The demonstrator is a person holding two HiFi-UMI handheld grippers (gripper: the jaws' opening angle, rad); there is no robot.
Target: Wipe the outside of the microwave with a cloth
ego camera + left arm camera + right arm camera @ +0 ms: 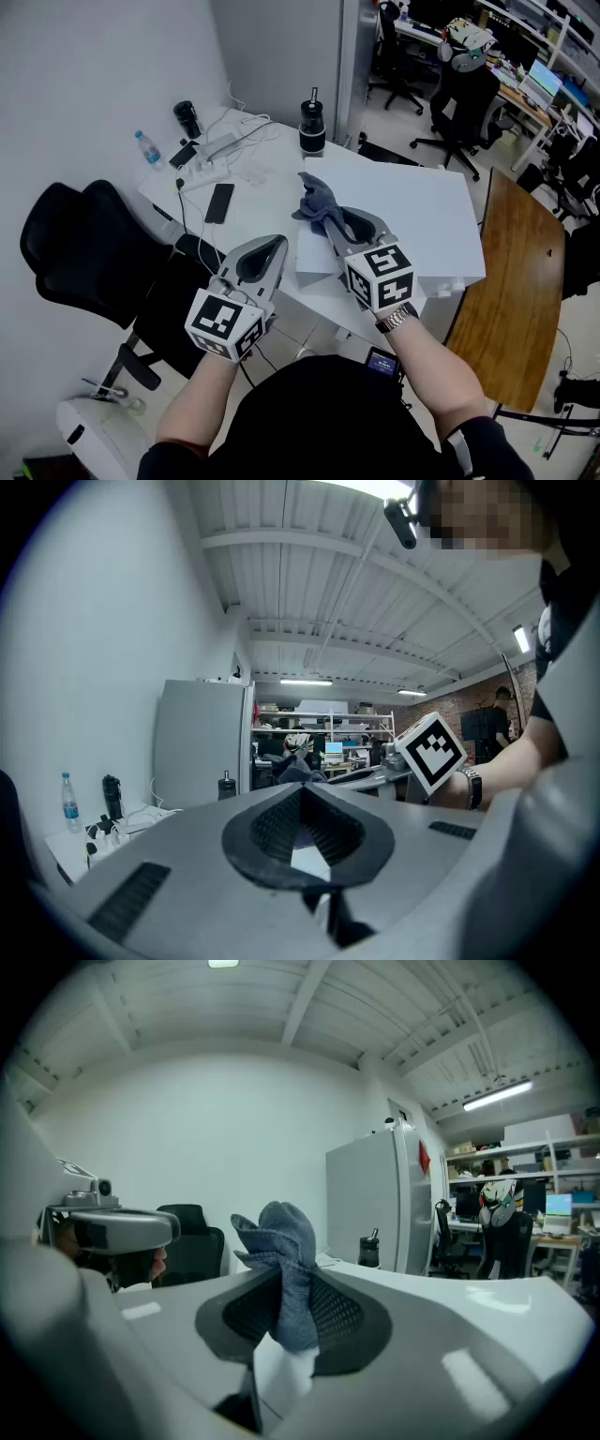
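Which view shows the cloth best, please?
The right gripper view: the cloth sits large, pinched in the right tongs. The head view shows it smaller from above; the left gripper view, only a distant scrap.

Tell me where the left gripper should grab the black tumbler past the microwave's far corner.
Probably grip the black tumbler round its straight body, below the lid. It stands upright, so bring the left gripper in level from the left, over the cables; the microwave crowds its near right. The jaws are shut, so open them first.
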